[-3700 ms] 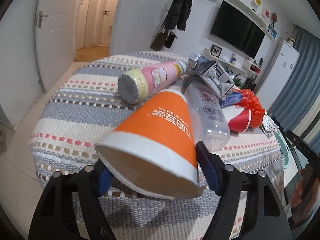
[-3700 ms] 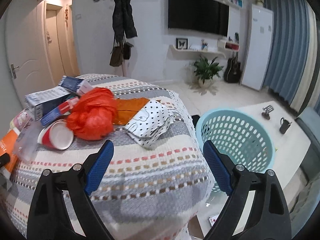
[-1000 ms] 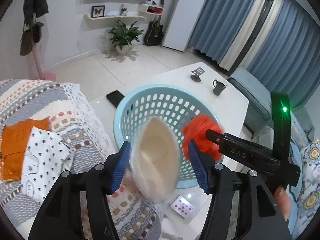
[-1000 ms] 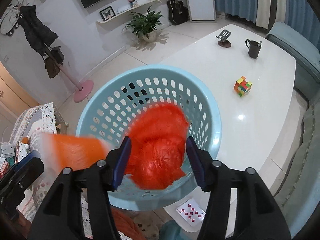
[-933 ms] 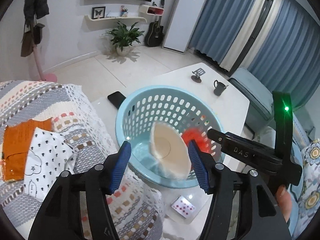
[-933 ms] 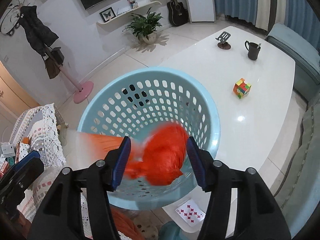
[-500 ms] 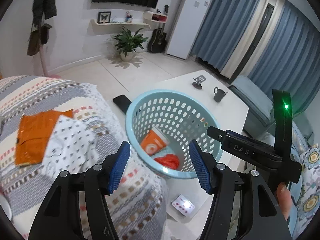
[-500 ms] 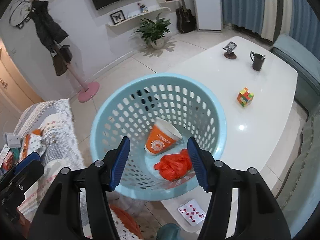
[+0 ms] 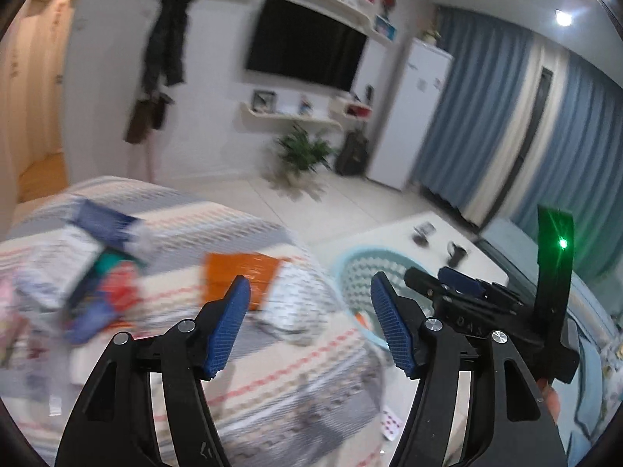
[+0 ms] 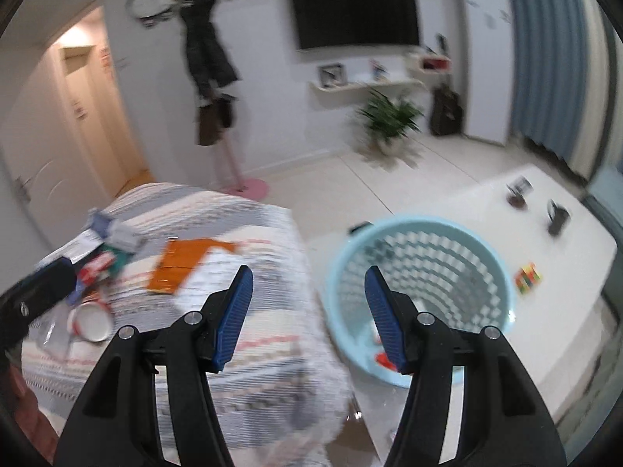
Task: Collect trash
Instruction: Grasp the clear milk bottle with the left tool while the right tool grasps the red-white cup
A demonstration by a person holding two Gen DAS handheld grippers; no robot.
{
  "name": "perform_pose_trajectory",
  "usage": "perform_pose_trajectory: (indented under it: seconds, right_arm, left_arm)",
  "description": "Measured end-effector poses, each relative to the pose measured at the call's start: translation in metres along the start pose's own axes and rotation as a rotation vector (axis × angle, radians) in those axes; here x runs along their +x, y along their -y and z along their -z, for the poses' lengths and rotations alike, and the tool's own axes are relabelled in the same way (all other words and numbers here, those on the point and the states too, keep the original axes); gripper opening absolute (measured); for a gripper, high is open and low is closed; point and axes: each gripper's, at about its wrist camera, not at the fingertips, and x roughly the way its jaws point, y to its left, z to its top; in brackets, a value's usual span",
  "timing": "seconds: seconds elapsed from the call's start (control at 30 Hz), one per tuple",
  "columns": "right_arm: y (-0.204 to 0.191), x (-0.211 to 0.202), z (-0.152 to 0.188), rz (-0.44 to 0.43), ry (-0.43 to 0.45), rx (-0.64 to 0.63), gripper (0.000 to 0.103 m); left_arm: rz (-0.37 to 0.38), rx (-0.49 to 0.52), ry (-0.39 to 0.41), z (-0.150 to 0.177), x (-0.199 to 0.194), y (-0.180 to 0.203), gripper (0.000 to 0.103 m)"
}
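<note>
Both views are smeared by motion blur. The litter [image 9: 97, 268] on the striped tablecloth [image 9: 296, 385] at the left is only coloured streaks, its items past telling apart. The right gripper's fingers [image 10: 383, 319] cover part of the blue basket [image 10: 420, 272], so only red and white scraps [image 10: 383, 359] of its contents show. The far mug [image 10: 558, 216] is blurred.

Striped woven-cloth-covered table [image 10: 241, 334]: flat orange packet [image 10: 183, 258] seen at centre, red-and-white paper cup [image 10: 90, 322] at 9 o'clock, blurred boxes [image 10: 113, 233] at 10 o'clock. White low table [image 10: 564, 272]: pale-blue perforated plastic basket [image 10: 416, 241], multicoloured cube [image 10: 527, 277].
</note>
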Motion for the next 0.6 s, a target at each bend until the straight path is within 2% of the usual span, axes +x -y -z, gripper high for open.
perform_pose_trajectory:
  seconds: [0.17,0.2,0.37,0.47,0.53,0.6]
  right_arm:
    - [-0.054,-0.004,0.0,-0.077,0.017,-0.094,0.056]
    - [-0.068,-0.003,0.002,-0.099,0.015,-0.114,0.056]
    - [-0.123,0.005,0.012,-0.202,-0.013,-0.188,0.057]
    - [-0.15,0.014,0.018,-0.269,-0.031,-0.221,0.057]
    - [-0.165,0.021,0.023,-0.326,-0.045,-0.235,0.063]
    - [-0.174,0.028,0.027,-0.347,-0.054,-0.247,0.067]
  left_arm:
    - [-0.119,-0.046,0.065,0.002,-0.05,-0.045,0.064]
    - [-0.161,-0.057,0.072,0.004,-0.061,-0.056,0.065]
    - [-0.287,-0.135,0.043,0.022,-0.091,-0.108,0.067]
    - [-0.296,-0.203,0.007,0.033,-0.099,-0.137,0.076]
    - [-0.28,-0.233,-0.029,0.04,-0.095,-0.153,0.078]
    - [-0.281,-0.242,-0.037,0.045,-0.091,-0.162,0.081]
